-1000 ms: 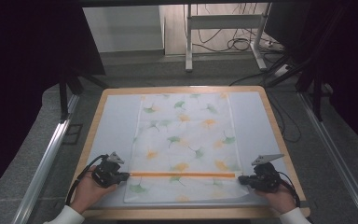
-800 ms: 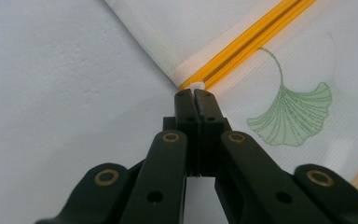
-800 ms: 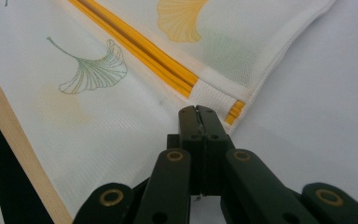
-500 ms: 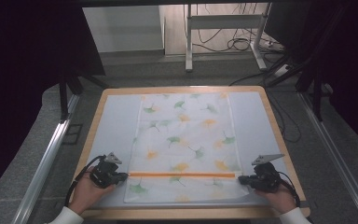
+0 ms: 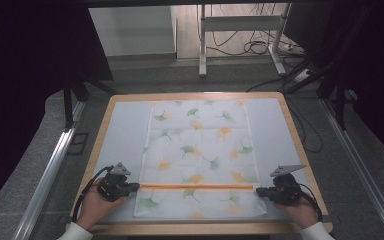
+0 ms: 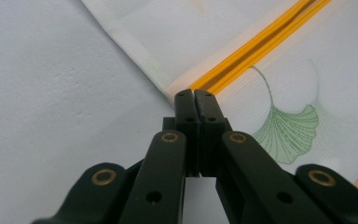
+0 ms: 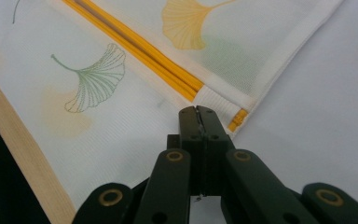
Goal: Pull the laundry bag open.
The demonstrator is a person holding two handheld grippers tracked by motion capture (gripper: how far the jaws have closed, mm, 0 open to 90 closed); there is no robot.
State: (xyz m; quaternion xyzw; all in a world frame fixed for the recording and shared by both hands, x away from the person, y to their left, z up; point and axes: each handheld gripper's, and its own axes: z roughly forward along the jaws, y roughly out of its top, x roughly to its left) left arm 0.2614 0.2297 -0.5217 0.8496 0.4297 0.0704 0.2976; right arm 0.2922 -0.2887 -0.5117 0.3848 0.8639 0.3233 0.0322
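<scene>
Your left hand-held gripper point(image 5: 136, 186) and right hand-held gripper point(image 5: 258, 190), jaws pressed together with no cloth visibly pinched, sit at opposite ends of the orange zipper point(image 5: 196, 186) on the ginkgo-print mesh bag point(image 5: 198, 150), lying flat on the tabletop point(image 5: 120, 135).

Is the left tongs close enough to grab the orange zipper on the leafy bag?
Probably yes. The left tongs sit shut right at the zipper's end on the bag, with nothing between them. They would need to open first.
</scene>
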